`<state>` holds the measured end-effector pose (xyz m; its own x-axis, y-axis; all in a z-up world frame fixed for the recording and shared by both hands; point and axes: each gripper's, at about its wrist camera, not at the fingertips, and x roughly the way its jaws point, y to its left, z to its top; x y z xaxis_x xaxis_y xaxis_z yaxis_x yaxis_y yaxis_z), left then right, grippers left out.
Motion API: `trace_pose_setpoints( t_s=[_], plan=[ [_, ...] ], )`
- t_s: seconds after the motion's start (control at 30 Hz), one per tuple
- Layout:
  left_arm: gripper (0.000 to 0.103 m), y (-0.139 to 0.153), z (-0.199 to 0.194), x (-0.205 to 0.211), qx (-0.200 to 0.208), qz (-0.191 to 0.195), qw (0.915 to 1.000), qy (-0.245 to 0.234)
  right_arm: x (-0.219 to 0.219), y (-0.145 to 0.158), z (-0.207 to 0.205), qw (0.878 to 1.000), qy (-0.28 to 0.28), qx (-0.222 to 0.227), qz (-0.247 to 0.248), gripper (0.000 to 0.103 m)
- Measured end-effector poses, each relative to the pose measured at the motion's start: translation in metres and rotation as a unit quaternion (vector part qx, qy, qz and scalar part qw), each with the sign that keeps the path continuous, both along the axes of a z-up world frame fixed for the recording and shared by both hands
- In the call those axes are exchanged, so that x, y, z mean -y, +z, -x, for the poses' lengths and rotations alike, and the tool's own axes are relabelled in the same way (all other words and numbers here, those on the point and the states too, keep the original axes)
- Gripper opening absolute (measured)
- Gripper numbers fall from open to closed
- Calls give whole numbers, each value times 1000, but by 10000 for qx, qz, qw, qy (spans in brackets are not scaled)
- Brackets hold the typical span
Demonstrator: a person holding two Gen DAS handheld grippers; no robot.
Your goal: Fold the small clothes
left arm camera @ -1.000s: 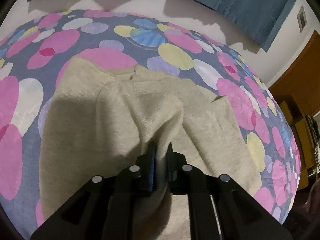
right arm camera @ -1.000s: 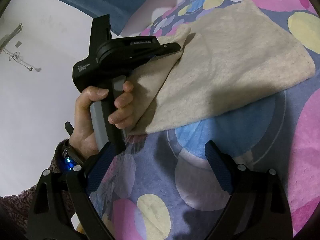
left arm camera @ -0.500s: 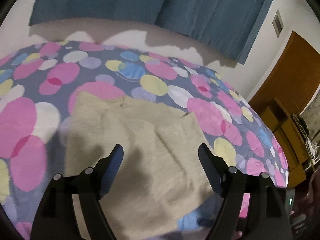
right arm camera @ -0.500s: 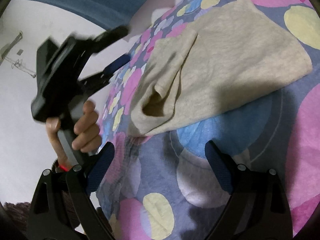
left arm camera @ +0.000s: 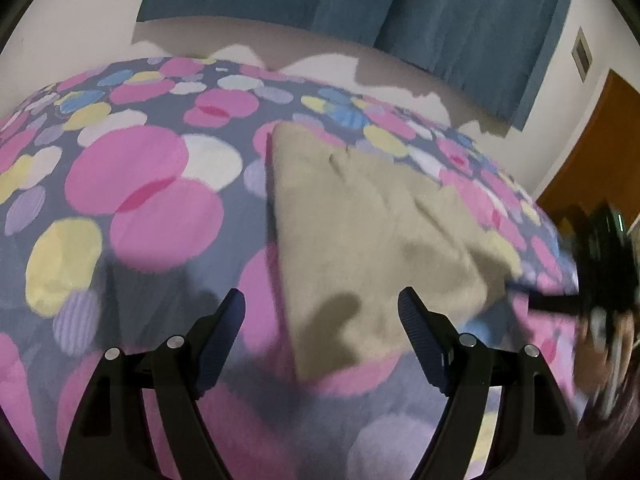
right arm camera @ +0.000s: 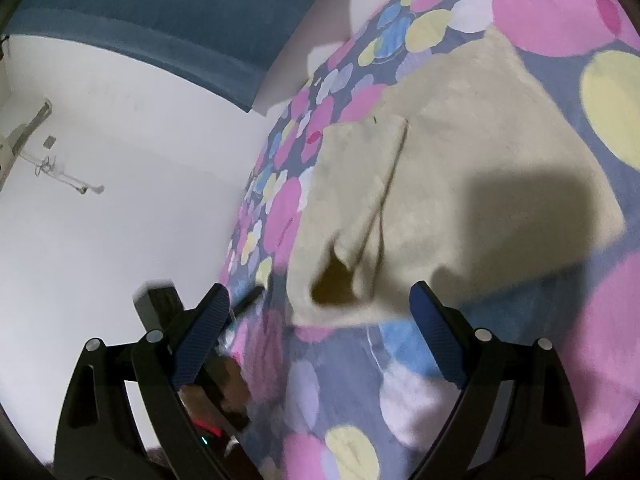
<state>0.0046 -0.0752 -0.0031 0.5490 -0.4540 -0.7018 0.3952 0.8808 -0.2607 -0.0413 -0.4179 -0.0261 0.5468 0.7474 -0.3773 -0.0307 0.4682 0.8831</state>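
The beige garment [left arm camera: 372, 232] is laid flat on the spotted bedspread [left arm camera: 144, 184], one sleeve folded across its body, presumably so that further folds can be made; the left gripper [left arm camera: 320, 320] has just been opening and is held with jaws wide apart, nothing between them; the right gripper [right arm camera: 320, 320] is likewise spread and empty above the near hem; the soft, matte knit forms a rough rectangle

A small beige knit garment [right arm camera: 472, 168] lies flat on the bed (one sleeve folded across its body).
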Motion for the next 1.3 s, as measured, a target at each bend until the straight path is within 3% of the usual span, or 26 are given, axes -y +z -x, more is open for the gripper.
trace_pose_setpoints(
  t_s=[0.2,0.4,0.83,0.97,1.07,1.17,1.23,1.3],
  plan=[
    [78,-22,13,-6,-79,-216,9997,-96,-12,-10,-60,9994,97,-310,120,91],
    [78,-33,9,-9,-290,-147,9995,-44,-25,-46,-111,9961,90,-874,65,81],
    [80,-39,5,-10,-439,-39,9990,32,-44,-45,-161,9957,230,-877,201,81],
    [80,-39,6,-9,-437,-47,9990,18,-48,-47,-176,9958,207,-859,233,76],
    [80,-37,10,-4,-400,-108,9990,-143,-50,-50,-185,9953,235,-884,319,64],
    [80,-37,16,7,-321,-338,9982,-381,-51,-57,-192,9938,255,-993,435,40],
    [80,-39,15,11,-345,-447,9975,-414,-53,-62,-196,9927,279,-1054,517,15],
    [80,-40,12,12,-359,-462,9976,-368,-53,-60,-197,9926,241,-1018,608,11]
  ],
)
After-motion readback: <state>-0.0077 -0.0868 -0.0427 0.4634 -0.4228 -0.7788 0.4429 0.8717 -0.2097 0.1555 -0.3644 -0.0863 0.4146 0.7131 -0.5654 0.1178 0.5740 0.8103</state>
